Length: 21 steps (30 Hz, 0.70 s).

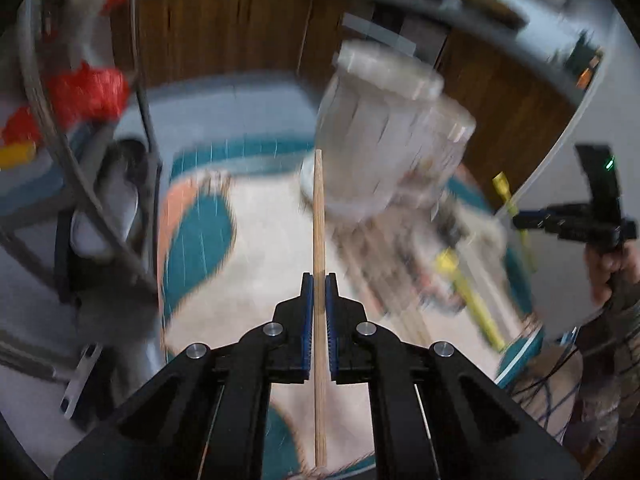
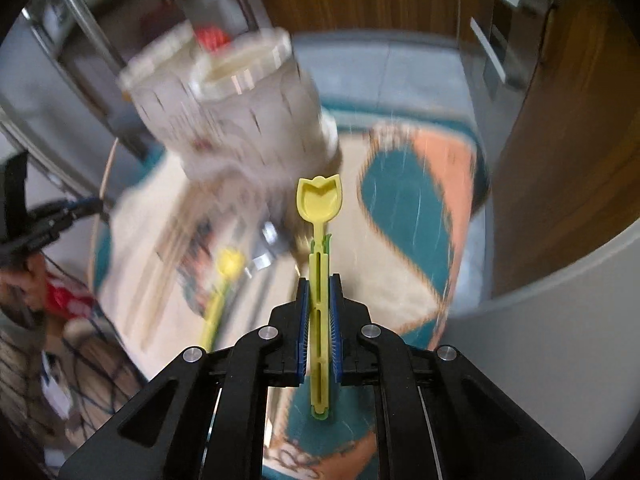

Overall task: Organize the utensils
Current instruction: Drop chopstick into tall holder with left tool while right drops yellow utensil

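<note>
Wooden chopstick (image 1: 319, 248) clamped between the left gripper (image 1: 319, 280) pads — long axis runs straight along the fingers, tip pointing forward toward the blurred white slotted holder (image 1: 384, 136). Right gripper (image 2: 319, 284) is clenched on a yellow spoon (image 2: 319, 216) by its handle, bowl end pointing forward — same holder ahead. Both are above a teal-and-cream rug (image 1: 200, 240), with more utensils blurred on it.

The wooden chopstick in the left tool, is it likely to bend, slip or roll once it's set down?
The wooden chopstick looks straight and thin, so it is probably stiff and light. The left tool grips it partway along, with a long end sticking out, so it might pivot in the pads. It seems round, so laid on the rug it could roll a little.
</note>
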Each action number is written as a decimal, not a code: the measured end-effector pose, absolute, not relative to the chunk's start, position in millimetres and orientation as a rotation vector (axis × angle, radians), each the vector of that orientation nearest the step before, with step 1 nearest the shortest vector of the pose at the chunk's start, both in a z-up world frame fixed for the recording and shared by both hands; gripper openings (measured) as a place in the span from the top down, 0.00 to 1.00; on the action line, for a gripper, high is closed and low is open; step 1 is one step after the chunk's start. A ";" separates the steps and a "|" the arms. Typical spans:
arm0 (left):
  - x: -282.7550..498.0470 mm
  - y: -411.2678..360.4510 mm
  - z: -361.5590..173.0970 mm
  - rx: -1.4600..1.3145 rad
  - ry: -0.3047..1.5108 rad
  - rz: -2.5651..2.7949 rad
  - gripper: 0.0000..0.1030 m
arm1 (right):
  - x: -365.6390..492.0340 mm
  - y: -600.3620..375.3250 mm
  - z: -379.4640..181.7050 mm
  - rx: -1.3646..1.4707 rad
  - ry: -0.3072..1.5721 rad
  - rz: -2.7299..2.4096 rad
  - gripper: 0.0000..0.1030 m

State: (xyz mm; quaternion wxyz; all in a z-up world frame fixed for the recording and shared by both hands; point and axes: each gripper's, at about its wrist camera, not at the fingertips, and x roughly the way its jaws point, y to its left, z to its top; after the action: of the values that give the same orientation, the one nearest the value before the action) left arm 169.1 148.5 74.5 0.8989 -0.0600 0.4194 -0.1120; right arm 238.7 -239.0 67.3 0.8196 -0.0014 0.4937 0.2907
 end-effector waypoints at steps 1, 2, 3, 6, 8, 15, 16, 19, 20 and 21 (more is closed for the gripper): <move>163.9 146.6 81.7 -0.128 0.816 -0.220 0.95 | 235.0 -242.5 76.1 0.028 0.994 0.625 0.90; 162.8 140.7 89.1 -0.133 0.766 -0.219 0.95 | 235.5 -238.1 80.7 0.046 0.953 0.626 0.90; 163.2 139.5 93.7 -0.139 0.733 -0.220 0.95 | 237.3 -237.7 84.4 0.069 0.914 0.634 0.90; 162.6 125.3 112.0 -0.145 0.591 -0.185 0.95 | 236.3 -233.4 95.8 0.128 0.773 0.648 0.90; 165.6 119.3 119.6 -0.160 0.504 -0.161 0.95 | 239.6 -230.0 99.8 0.184 0.684 0.665 0.90; 187.5 110.2 136.8 -0.257 0.319 -0.172 0.95 | 248.0 -210.9 106.6 0.271 0.482 0.683 0.90; 193.5 106.8 141.9 -0.252 0.288 -0.170 0.95 | 252.7 -207.3 106.9 0.278 0.459 0.689 0.90; 202.1 101.4 157.3 -0.231 0.199 -0.171 0.95 | 262.7 -198.1 109.7 0.274 0.411 0.700 0.90; 206.0 100.6 161.8 -0.234 0.170 -0.174 0.95 | 267.5 -194.3 110.9 0.271 0.390 0.699 0.90; 206.6 100.5 166.4 -0.239 0.150 -0.175 0.95 | 273.3 -190.7 111.7 0.272 0.375 0.700 0.90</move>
State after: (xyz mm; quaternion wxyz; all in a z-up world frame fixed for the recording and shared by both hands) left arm 206.6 100.5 166.4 0.9862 -0.1192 0.0746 -0.0869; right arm 273.3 -190.7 111.7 0.9131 0.1321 0.1821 0.3400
